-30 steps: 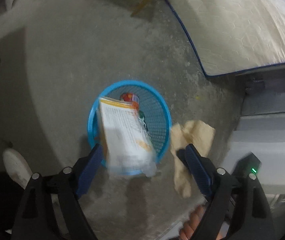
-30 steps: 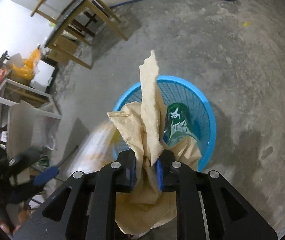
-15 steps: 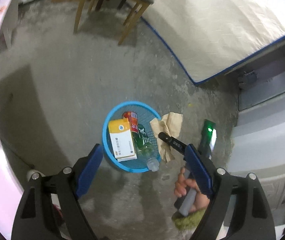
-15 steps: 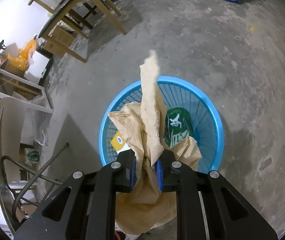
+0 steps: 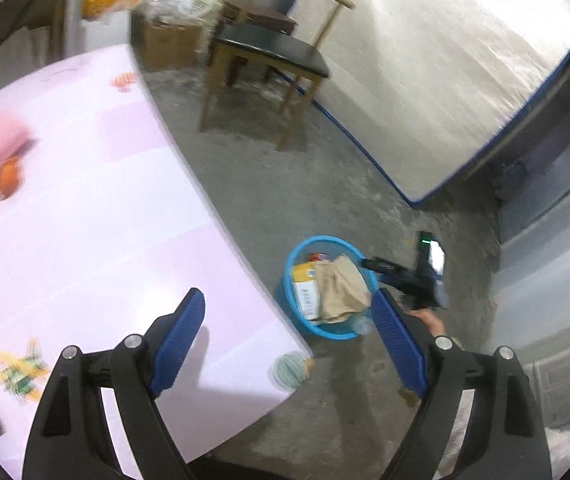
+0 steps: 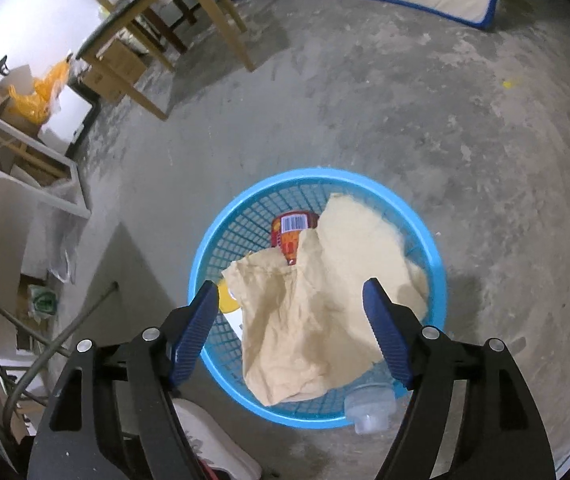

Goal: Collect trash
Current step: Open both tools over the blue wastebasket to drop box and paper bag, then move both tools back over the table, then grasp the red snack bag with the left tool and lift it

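A blue mesh trash basket [image 6: 221, 224] stands on the concrete floor; it also shows in the left wrist view [image 5: 285, 276]. In it lie a crumpled brown paper bag [image 6: 325, 304], a red can [image 6: 291, 228], a white and orange box [image 5: 305, 288] and a clear plastic bottle [image 6: 369, 406]. My right gripper [image 6: 291, 300] is open and empty just above the basket. My left gripper [image 5: 289, 312] is open and empty, raised over the edge of a pale pink table [image 5: 85, 220]. The right gripper [image 5: 401, 274] also shows in the left wrist view beside the basket.
A wooden chair with a black seat [image 5: 273, 52] stands behind the basket. A mattress with blue trim [image 5: 445, 72] leans at the right. On the table lie a pink item and an orange one [image 5: 1, 160]. Shelves and cardboard boxes [image 6: 25, 112] stand at the left.
My right gripper opened and the brown paper bag dropped into the basket. My left gripper, after letting the box fall in, rose and swung left over the table.
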The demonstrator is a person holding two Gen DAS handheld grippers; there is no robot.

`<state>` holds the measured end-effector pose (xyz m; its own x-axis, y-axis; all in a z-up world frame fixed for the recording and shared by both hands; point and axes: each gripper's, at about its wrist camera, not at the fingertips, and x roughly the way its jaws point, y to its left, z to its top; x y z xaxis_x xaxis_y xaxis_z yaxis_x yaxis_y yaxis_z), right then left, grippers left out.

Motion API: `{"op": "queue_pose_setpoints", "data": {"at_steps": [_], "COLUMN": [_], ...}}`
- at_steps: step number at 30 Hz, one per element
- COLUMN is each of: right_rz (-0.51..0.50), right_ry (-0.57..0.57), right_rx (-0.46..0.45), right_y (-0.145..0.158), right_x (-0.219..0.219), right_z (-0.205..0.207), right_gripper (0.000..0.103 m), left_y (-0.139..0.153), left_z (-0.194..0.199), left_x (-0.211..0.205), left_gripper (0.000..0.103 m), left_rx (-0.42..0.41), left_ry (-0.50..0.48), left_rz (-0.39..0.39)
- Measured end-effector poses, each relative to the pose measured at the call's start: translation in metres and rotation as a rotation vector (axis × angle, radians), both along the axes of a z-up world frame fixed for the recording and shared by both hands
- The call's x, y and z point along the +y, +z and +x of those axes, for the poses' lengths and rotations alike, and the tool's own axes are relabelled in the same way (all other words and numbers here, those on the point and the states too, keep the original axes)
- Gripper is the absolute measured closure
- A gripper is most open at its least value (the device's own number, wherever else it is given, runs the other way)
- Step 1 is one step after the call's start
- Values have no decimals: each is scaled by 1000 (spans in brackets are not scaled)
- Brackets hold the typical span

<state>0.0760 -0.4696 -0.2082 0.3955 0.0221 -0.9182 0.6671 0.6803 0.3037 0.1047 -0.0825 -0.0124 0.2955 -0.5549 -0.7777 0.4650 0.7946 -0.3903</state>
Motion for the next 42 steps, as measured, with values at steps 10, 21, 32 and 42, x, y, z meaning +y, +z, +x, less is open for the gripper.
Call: {"op": "queue_pose_setpoints", "data": {"at_steps": [10, 21, 32, 42], "right_rz": [-102, -160, 117, 261], "right_ry": [-16, 412, 997, 1177], "right_rx": [-157, -431, -450, -242], "right_y": [84, 212, 211, 162], "right_x": [22, 172, 397, 516], "right_z": [-36, 28, 114, 137], "right_gripper": [27, 21, 22, 71], "left_y": [8, 3, -30, -55], "left_z": [-30, -57, -64, -50], "left_x": [126, 251, 324, 361], "left_gripper": [19, 17, 15, 31], "left_rx": [-78, -182, -126, -8], "left_ry": [186, 476, 659, 707], "left_rz": [-48, -61, -73, -163]}}
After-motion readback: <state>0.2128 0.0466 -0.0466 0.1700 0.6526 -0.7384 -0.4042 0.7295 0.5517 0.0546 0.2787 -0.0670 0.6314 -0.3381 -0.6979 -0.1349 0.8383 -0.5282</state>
